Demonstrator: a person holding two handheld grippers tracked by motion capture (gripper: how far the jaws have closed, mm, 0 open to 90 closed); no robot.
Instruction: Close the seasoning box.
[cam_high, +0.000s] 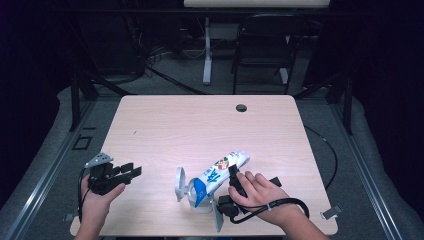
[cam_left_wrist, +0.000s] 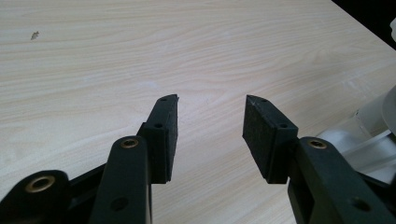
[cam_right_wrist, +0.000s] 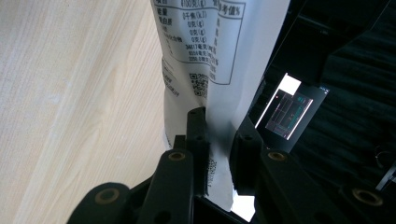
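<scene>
A white pouch with blue and coloured print lies slanted on the wooden table. Its lower end rests at a white round container with a grey-white lid standing up beside it. My right gripper is shut on the pouch's side. In the right gripper view the printed white back of the pouch runs between the two pads of this gripper. My left gripper is held low at the table's front left, open and empty, apart from the pouch.
A cable hole sits near the table's far edge. A chair and a desk leg stand beyond the table. The white container shows at the right edge of the left gripper view. A small lit screen glows in the dark behind the pouch.
</scene>
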